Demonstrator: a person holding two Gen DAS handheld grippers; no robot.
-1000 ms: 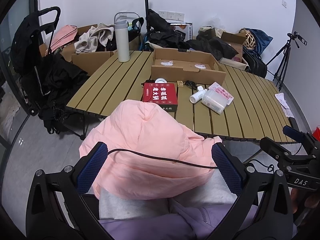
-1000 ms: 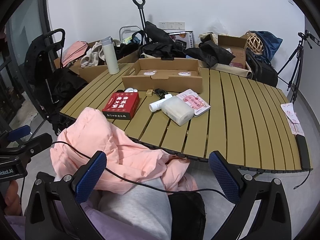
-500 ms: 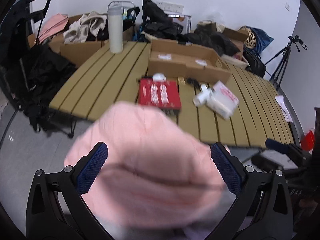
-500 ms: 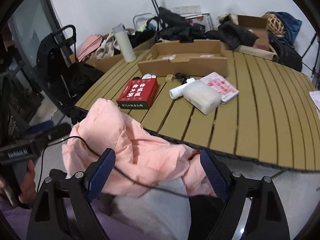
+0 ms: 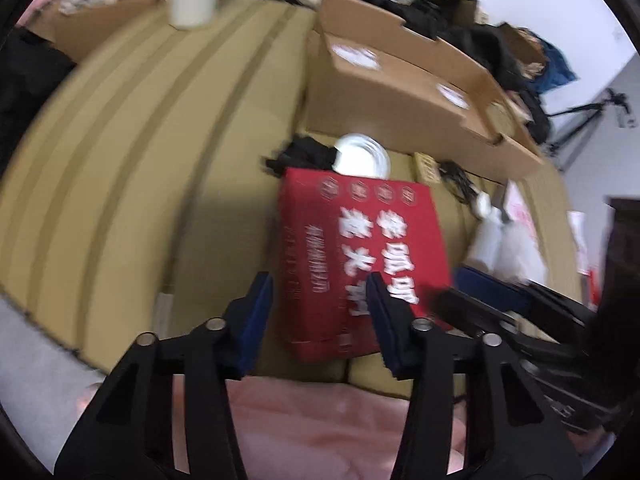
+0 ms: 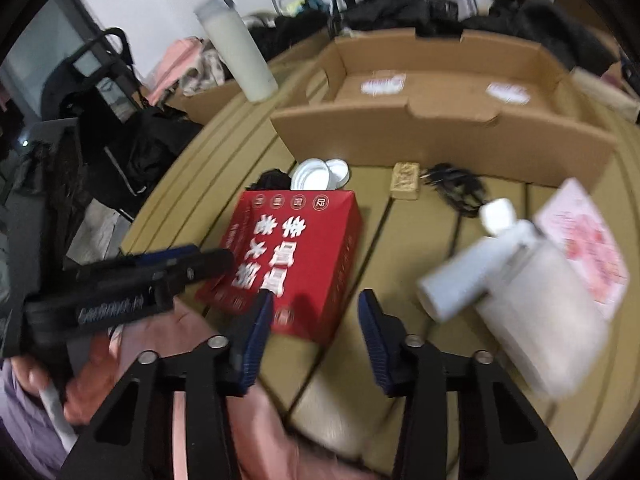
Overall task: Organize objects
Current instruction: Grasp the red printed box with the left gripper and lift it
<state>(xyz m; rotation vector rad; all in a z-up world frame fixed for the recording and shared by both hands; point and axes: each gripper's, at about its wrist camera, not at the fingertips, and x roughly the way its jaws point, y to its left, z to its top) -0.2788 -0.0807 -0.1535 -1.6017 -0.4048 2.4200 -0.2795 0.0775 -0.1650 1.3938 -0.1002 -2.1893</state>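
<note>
Pink clothing [image 5: 320, 432] fills the near edge of both views, below two grippers converging on a red box [image 6: 292, 264] at the front of the slatted worktop [image 5: 120, 184]. The left gripper [image 5: 318, 316] has its fingers apart, straddling the box's near left corner; the right gripper [image 6: 316, 320] is likewise spread, its fingers framing the box's near right end. Neither appears clamped yet, though motion blur makes contact hard to judge.

The step in hand looks like a two-sided pickup of the box. Doing it well would mean sliding each pair of fingers further along the box's edges before closing, keeping the lift level, and clearing the white bottle [image 6: 468, 264] and frosted container [image 6: 544, 312] lying just beside it on the right.

Behind the box sit two white lids [image 6: 320, 174], a dark bundle [image 6: 274, 180], a small tan block [image 6: 406, 180] and a black cable [image 6: 456, 188]. A pink packet [image 6: 584, 248] lies at far right. Beyond them stands an open cardboard tray [image 6: 440, 128], the likely destination, and a tall white flask [image 6: 236, 48] at the far corner.
</note>
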